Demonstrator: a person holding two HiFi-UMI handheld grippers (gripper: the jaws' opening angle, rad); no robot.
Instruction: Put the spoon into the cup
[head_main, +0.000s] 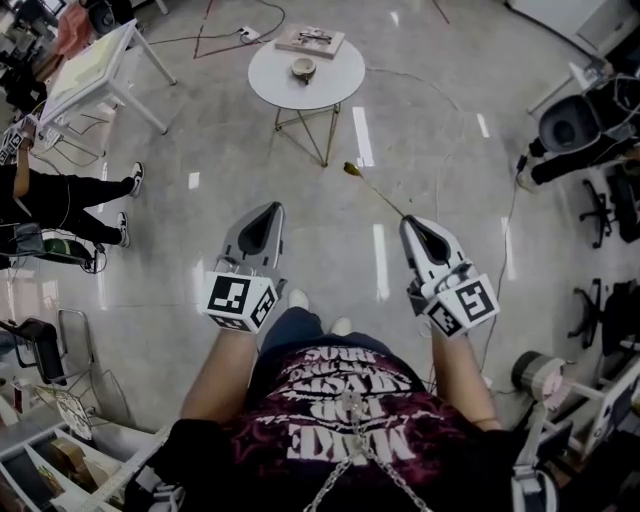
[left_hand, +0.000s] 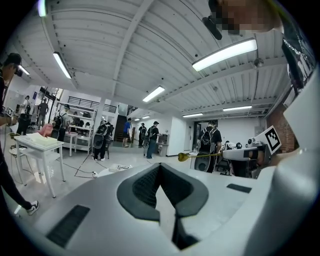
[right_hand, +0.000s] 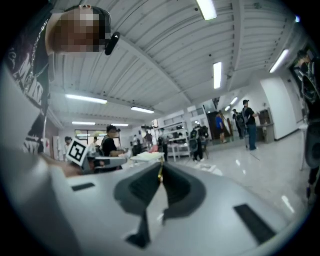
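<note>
A gold spoon (head_main: 378, 192) sticks out forward and to the left from my right gripper (head_main: 407, 220), which is shut on the end of its handle. The spoon's bowl hangs in the air over the floor. From the left gripper view the spoon (left_hand: 200, 155) shows at the right, held level. In the right gripper view only a sliver of handle (right_hand: 160, 172) shows between the pads. The cup (head_main: 303, 68) stands on a small round white table (head_main: 330, 85) well ahead of both grippers. My left gripper (head_main: 272, 207) is shut with nothing in it, level with the right one.
A flat book or tray (head_main: 310, 41) lies on the round table behind the cup. A white rectangular table (head_main: 95, 70) stands at the far left, with a seated person (head_main: 60, 195) beside it. Office chairs (head_main: 570, 125) and cables crowd the right side.
</note>
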